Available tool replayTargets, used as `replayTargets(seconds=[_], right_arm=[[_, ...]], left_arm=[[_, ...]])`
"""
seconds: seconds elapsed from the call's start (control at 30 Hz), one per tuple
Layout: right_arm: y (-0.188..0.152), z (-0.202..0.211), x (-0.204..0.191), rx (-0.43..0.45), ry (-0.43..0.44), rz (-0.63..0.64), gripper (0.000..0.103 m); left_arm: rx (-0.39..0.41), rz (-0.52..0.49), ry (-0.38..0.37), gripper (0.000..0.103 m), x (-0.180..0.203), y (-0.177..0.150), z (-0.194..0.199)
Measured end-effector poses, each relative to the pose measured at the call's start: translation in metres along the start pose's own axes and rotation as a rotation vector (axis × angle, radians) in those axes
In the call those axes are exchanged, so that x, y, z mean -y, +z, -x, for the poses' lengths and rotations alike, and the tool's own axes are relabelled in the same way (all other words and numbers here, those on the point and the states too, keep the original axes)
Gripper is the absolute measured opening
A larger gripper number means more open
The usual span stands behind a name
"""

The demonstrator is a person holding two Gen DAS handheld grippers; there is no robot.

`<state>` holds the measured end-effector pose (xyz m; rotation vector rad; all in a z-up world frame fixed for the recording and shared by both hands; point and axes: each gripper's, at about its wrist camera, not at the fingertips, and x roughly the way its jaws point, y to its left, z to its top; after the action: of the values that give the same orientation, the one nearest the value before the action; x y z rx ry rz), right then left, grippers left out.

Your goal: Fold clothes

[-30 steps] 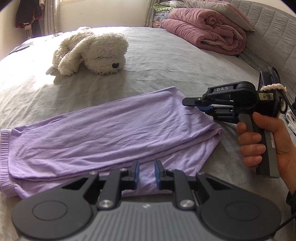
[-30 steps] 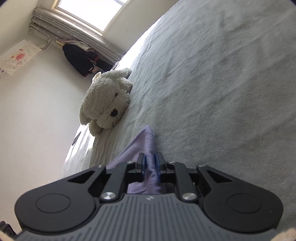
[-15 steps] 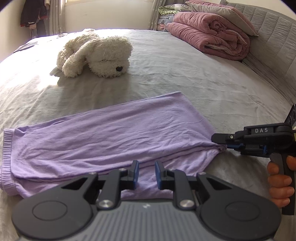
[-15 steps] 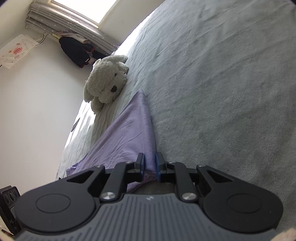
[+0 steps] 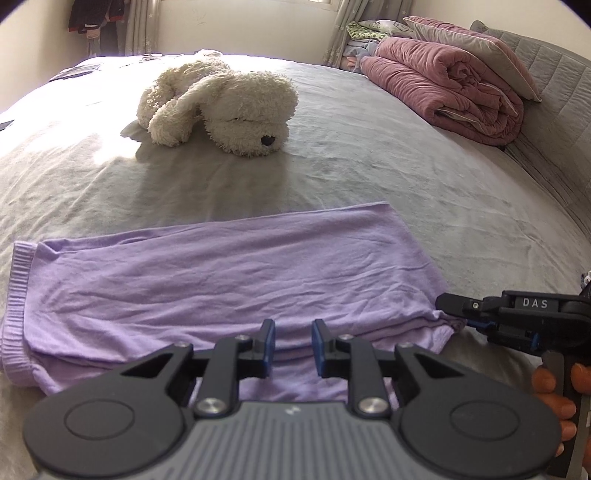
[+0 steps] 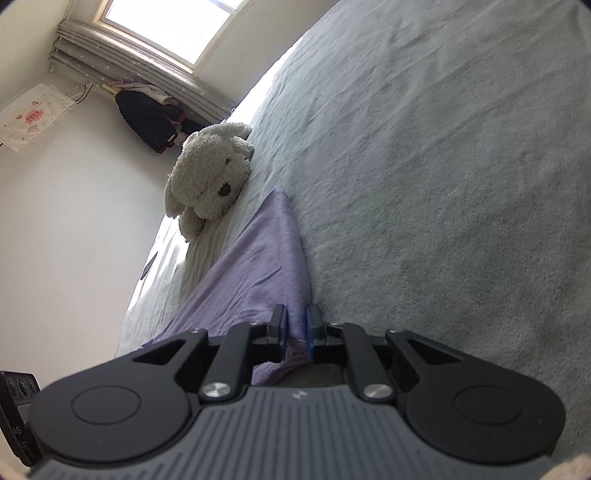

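one purple garment (image 5: 229, 273), one plush dog (image 5: 221, 107), two grippers (image 5: 293, 345) (image 6: 296, 326)

Purple garment (image 5: 229, 288) near edge hidden behind left gripper (image 5: 293, 341), hand (image 5: 554, 402) cut off, perhaps gripping

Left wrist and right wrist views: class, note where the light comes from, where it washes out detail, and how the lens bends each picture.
Left wrist view: sunlight from the far window overexposes the bed behind the plush dog, which casts a shadow toward the camera; fisheye bulges the mattress and darkens the corners. Right wrist view: the window is blown out white, the scene is tilted, and the purple garment looks duller.
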<state>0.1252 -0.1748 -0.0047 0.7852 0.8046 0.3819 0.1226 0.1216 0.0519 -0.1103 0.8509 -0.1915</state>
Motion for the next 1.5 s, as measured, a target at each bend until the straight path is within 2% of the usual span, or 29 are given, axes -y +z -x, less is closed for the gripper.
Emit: replayTargets(seconds=[0.17, 0.47, 0.63, 0.8, 1.5], right_arm=[[-0.003, 0.000, -0.002, 0.032, -0.012, -0.006, 0.009], [-0.002, 0.001, 0.004, 0.047, 0.021, -0.080, 0.016], [-0.004, 0.001, 0.001, 0.055, 0.006, -0.059, 0.016], [-0.008, 0.000, -0.006, 0.066, -0.028, 0.000, 0.011], [-0.019, -0.008, -0.031, 0.139, -0.104, 0.154, 0.010]], left_arm=[[0.009, 0.016, 0.002, 0.022, -0.004, 0.003, 0.001], [0.007, 0.022, 0.005, 0.023, -0.006, 0.004, -0.001], [0.004, 0.023, 0.018, 0.023, -0.006, 0.003, -0.005], [0.003, 0.028, 0.032, 0.023, -0.006, 0.003, -0.006], [0.018, 0.079, 0.075, 0.027, -0.017, 0.006, -0.008]])
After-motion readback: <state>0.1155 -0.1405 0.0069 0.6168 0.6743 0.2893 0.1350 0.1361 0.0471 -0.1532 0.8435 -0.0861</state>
